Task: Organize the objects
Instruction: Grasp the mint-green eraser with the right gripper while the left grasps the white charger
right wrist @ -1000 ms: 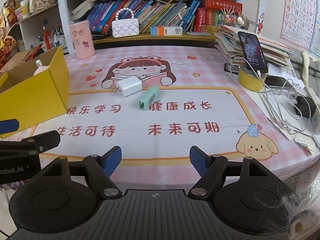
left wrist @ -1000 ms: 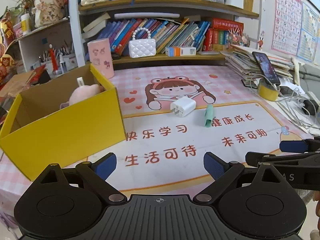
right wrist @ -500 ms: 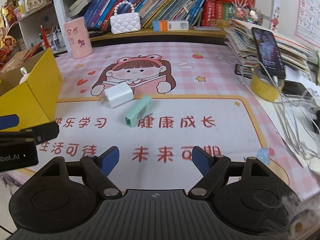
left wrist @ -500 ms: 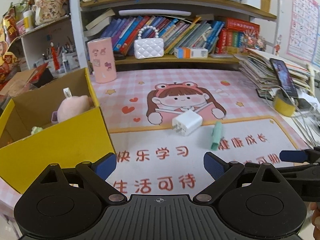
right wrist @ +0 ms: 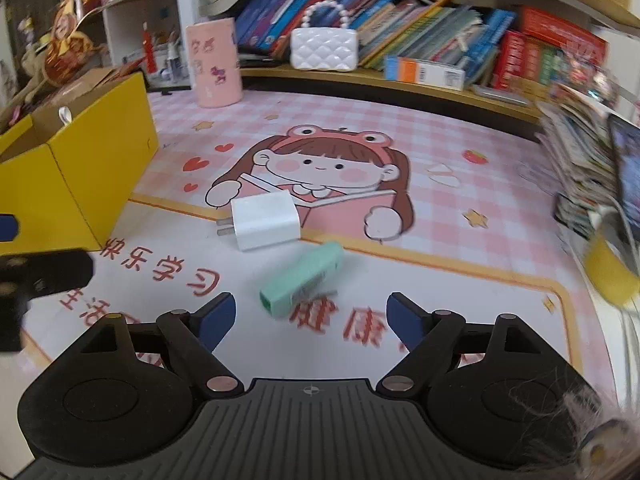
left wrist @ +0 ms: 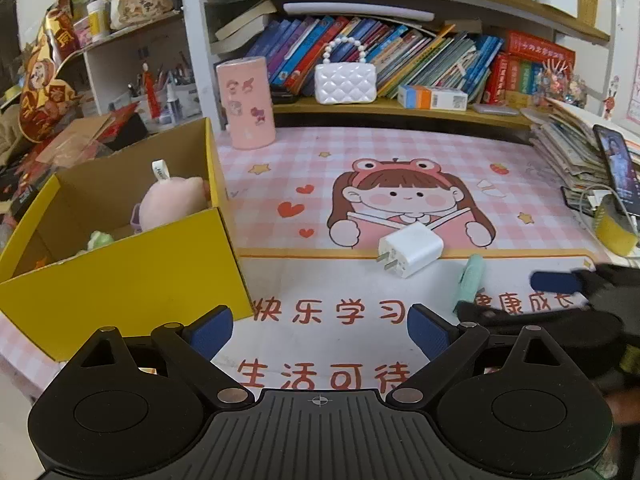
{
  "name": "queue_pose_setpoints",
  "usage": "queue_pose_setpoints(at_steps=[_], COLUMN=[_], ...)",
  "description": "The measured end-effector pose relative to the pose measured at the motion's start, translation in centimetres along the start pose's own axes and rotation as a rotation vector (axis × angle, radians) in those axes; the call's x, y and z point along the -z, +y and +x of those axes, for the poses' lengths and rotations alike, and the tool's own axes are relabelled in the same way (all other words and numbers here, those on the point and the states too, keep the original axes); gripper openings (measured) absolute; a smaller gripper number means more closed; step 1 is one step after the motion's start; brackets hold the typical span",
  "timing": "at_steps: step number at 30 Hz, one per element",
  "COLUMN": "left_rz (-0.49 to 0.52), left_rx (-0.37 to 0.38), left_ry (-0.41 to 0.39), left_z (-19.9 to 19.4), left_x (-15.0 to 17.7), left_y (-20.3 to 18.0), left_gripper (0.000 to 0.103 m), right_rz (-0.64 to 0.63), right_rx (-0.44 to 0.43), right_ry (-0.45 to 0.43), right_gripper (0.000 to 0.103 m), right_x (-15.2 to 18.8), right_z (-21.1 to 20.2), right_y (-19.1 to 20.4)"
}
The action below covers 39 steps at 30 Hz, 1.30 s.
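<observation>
Right gripper (right wrist: 308, 316) nearest — jaws opening, empty; green tube (right wrist: 304, 282) just ahead, long axis slanting up-right; left gripper (left wrist: 320, 330) wide, empty.

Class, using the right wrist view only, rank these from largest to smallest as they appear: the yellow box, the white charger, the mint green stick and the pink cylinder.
1. yellow box
2. pink cylinder, though farther away
3. white charger
4. mint green stick, blurred; close to the charger
</observation>
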<state>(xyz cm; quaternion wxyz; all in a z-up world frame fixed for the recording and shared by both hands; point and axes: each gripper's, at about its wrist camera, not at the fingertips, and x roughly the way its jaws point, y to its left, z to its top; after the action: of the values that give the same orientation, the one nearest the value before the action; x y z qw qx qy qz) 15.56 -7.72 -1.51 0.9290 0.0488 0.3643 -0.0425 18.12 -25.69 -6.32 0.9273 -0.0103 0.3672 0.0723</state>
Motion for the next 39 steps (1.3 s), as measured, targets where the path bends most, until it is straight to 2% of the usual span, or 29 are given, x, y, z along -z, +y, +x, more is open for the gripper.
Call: queue_pose_setpoints(at_steps=[6,11,12,13,14,16,17,20,27,31,36,39], left_rz=[-0.009,-0.007,-0.005,-0.002,0.000,0.001,0.002,0.009,-0.009,-0.024,-0.068,-0.046], left_rx=[-0.033,-0.043,-0.045,-0.045,-0.044,-0.039,-0.035,-0.017,0.024,0.017,0.058,0.020], left_ry=[0.019,0.028,0.028,0.028,0.027,0.024,0.024,0.026,0.036,0.026,0.061,0.093], left_z=[0.3,0.7,0.8,0.9,1.1,1.4,1.6,2.4,5.5,7.5,10.3,12.0], left_x=[-0.1,-0.5,-0.7,-0.8,-1.0,-1.3,-1.5,-2.0,-3.5,-4.3,-5.2,-5.3], left_y=[-0.7,-1.4,-1.5,-1.6,-1.8,-2.2,-2.4,-3.2,-5.4,-6.6,-7.7,-8.4], left_gripper=[0.096,0.096,0.096,0.096,0.096,0.096,0.096,0.096,0.096,0.095,0.094,0.090], right_rz=[-0.070,-0.027,-0.019,-0.019,-0.024,-0.040,-0.035,0.031,0.143,0.191,0.220,0.227], right_rx=[-0.061,-0.067,-0.061,-0.058,-0.053,-0.053,-0.063,-0.069,-0.013,-0.008,-0.011,-0.010], right_ry=[0.020,0.063,0.070,0.076,0.079,0.069,0.068,0.064,0.001,0.001,0.008,0.008], right_gripper=[0.081,0.078,0.072,0.056,0.051,0.026,0.022,0.021,0.020,0.020,0.020,0.020], right_x=[-1.4,-2.2,-2.3,-2.3,-2.2,-2.1,-2.1,-2.2,-2.5,-2.3,-2.1,-2.0], right_z=[2.9,4.5,4.7,4.9,5.0,4.8,4.7,4.3,1.5,0.7,0.0,-0.5], right_y=[-0.4,-0.9,-1.1,-1.2,-1.3,-1.6,-2.0,-3.6,-6.8,-7.9,-8.5,-8.7])
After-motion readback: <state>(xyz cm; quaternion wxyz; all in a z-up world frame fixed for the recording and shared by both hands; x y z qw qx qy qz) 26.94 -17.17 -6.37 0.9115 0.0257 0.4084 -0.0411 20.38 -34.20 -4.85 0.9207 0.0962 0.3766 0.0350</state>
